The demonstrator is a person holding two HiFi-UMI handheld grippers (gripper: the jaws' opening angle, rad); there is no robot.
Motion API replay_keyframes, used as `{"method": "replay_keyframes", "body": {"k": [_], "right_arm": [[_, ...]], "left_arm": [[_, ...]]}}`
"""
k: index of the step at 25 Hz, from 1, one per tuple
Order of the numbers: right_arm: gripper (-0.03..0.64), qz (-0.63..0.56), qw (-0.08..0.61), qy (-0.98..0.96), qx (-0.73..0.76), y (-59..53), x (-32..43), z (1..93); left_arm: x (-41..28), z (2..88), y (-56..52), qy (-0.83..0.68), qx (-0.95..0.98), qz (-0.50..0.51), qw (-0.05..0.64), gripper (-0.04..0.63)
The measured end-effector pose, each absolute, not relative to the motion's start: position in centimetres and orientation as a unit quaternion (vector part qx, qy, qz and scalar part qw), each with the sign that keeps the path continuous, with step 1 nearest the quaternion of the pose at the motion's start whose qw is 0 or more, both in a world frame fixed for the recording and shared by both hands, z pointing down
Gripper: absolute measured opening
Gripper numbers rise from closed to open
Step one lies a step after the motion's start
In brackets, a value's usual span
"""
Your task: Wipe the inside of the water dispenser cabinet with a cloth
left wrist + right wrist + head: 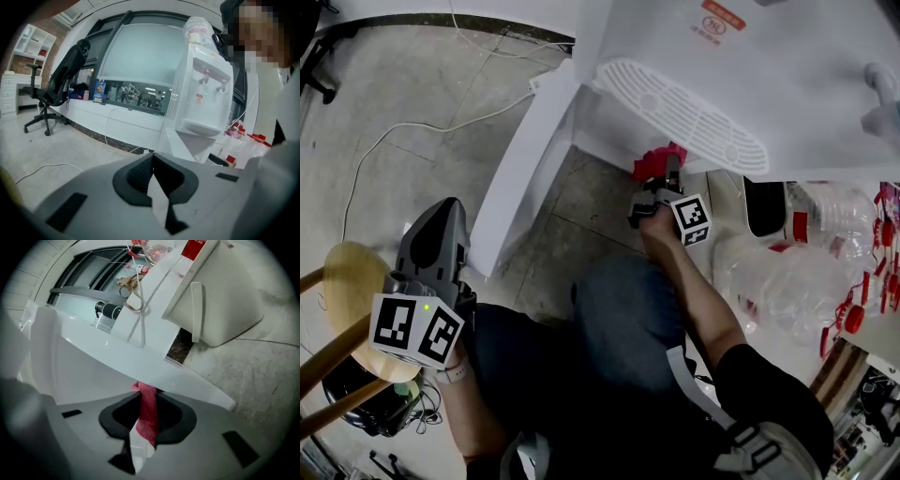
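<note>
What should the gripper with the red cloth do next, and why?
Probably slide the right gripper forward into the cabinet: its jaws are shut on the cloth, which sits just at the opening, and the door stands open.

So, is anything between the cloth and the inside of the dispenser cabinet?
Nothing visible does. The cabinet door is swung open to the side, and the right tool, shut on the red cloth, is at the opening under the drip tray.
</note>
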State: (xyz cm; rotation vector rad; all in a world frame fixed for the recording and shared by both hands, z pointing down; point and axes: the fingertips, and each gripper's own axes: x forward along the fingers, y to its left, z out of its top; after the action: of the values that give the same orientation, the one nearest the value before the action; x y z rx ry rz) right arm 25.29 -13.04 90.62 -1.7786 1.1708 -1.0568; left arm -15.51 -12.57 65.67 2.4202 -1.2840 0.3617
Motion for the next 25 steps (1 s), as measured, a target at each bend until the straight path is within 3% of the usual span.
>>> {"method": "replay_keyframes", "body": {"k": [11, 25], "right_arm": [[0.092, -0.437, 0.349, 0.438, -0.704, -13.1, 25.3, 94.8], [0.092, -0.412, 0.399, 0.472, -0.669, -12.7, 25.3, 85.8]], "left_arm": [[-15.7, 65.7, -12.6, -0.46, 0.858, 0.132, 0.188, 0.006], [-15.6, 66.1, -13.0, -0.457, 0.86, 0.134, 0.186, 0.006]]}}
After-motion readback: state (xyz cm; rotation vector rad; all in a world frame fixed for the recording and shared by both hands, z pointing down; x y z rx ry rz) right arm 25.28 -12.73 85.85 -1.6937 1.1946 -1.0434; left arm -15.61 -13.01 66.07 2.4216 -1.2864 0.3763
